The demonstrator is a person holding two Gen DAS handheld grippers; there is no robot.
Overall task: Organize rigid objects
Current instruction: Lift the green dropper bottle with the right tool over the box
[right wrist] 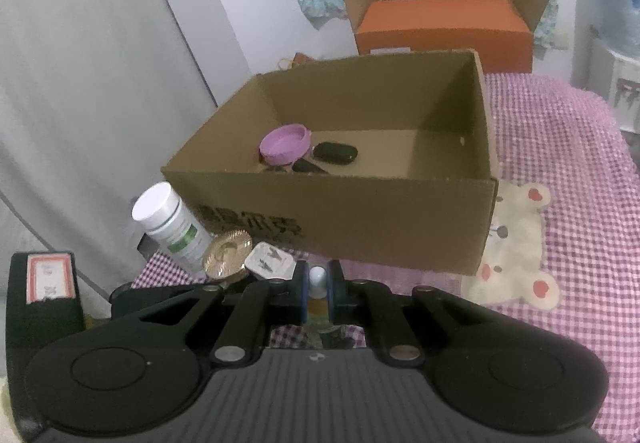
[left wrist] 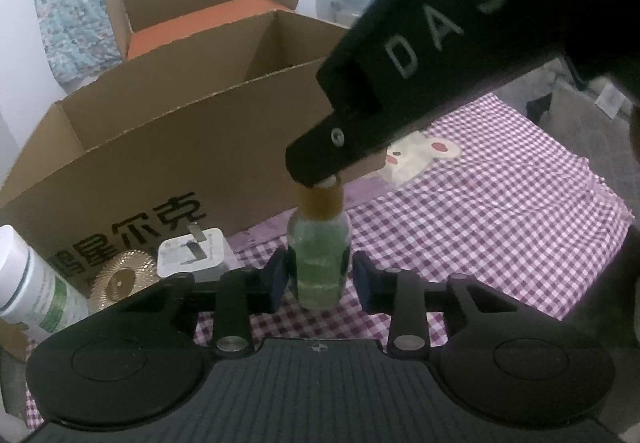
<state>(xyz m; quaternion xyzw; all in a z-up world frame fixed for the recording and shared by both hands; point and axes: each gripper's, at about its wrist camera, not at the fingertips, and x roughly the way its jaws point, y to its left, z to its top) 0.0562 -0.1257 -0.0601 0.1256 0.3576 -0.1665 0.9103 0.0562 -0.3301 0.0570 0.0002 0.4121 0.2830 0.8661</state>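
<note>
A small glass bottle (left wrist: 319,263) with green liquid, an amber neck and a white tip stands upright on the checked cloth. In the left wrist view my left gripper (left wrist: 320,277) has its blue pads (left wrist: 279,281) against both sides of the bottle's body. My right gripper (left wrist: 326,181) comes down from the upper right and is clamped on the bottle's top. In the right wrist view my right gripper (right wrist: 318,279) is shut on the bottle's white tip (right wrist: 318,275). The open brown cardboard box (right wrist: 340,211) stands just behind the bottle.
The box holds a purple lid (right wrist: 285,143) and dark objects (right wrist: 335,153). Beside its front left corner lie a white pill bottle (right wrist: 172,223), a gold ribbed disc (right wrist: 228,253) and a white plug (right wrist: 270,263). Farther back, another carton holds an orange box (right wrist: 444,31).
</note>
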